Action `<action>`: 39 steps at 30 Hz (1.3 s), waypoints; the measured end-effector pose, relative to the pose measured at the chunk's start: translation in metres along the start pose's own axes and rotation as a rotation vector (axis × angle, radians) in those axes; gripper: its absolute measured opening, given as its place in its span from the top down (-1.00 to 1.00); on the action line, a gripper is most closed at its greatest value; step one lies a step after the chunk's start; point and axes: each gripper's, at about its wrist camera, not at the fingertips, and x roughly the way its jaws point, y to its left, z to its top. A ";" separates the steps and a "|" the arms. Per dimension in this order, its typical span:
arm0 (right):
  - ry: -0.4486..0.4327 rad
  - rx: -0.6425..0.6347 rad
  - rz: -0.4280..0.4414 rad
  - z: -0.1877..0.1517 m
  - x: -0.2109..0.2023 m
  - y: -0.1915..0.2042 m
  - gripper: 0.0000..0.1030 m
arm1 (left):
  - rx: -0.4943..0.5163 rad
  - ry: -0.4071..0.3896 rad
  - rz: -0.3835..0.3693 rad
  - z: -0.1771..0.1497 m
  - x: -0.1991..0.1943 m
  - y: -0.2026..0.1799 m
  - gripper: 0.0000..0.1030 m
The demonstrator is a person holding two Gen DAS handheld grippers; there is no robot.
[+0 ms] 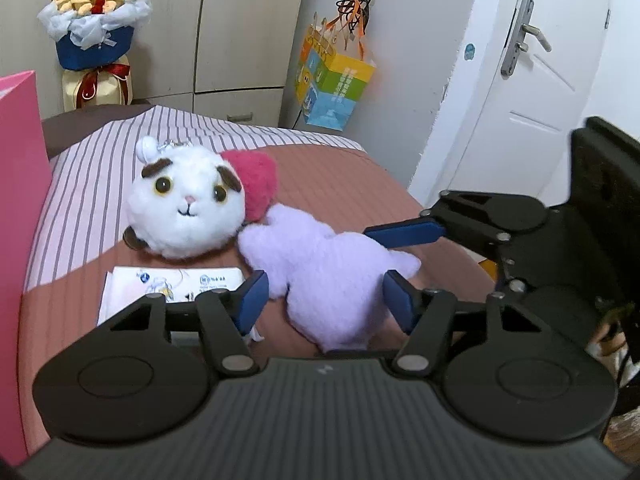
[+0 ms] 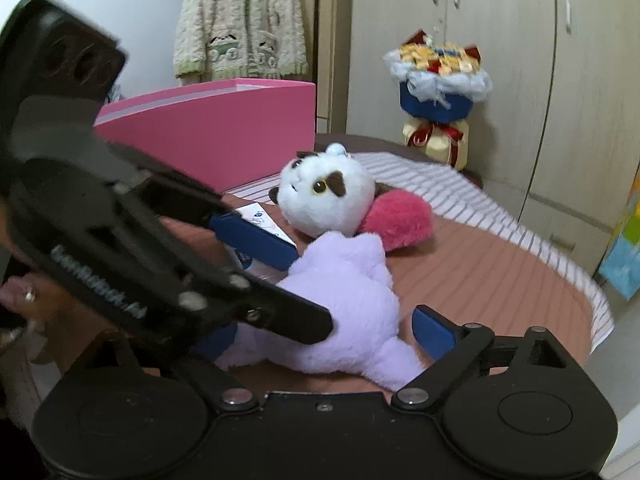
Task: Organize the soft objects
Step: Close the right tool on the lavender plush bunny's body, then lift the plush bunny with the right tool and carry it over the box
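Both grippers straddling purple plush (image 1: 336, 280) on bed (image 1: 352, 176).
Left gripper (image 1: 325, 296) and right gripper (image 2: 324, 330) sitting with jaws apart around it; cat plush (image 1: 186, 204) touching.

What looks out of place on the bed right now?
A paper card lies flat among the soft toys, in front of the white cat plush and beside the purple plush. It is the only thing there that isn't soft. Nothing looks damaged or spilled.

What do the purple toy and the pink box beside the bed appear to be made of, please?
Purple toy: soft plush, seemingly synthetic fleece; its surface is fuzzy and matte. Pink box: probably stiff cardboard with a smooth, slightly satin finish; its walls are flat, with crisp, thin edges.
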 end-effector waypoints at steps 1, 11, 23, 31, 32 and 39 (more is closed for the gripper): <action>0.008 0.024 0.011 0.000 0.002 -0.003 -0.87 | -0.002 0.003 -0.005 -0.001 0.001 0.000 -0.14; 0.045 0.135 -0.035 -0.009 0.002 0.004 -0.83 | -0.133 0.052 -0.081 -0.007 0.010 0.006 0.05; 0.021 0.189 -0.186 -0.012 -0.005 0.028 -0.54 | -0.141 0.017 -0.057 -0.015 -0.002 -0.002 0.12; 0.015 0.240 -0.216 -0.012 -0.019 0.039 -0.53 | -0.141 0.029 -0.070 -0.015 -0.019 -0.008 0.11; 0.017 0.248 -0.218 -0.011 -0.021 0.042 -0.53 | -0.141 0.035 -0.071 -0.016 -0.021 -0.008 0.11; 0.033 0.275 -0.222 -0.011 -0.031 0.066 -0.53 | -0.130 0.082 -0.061 -0.021 -0.043 -0.014 0.11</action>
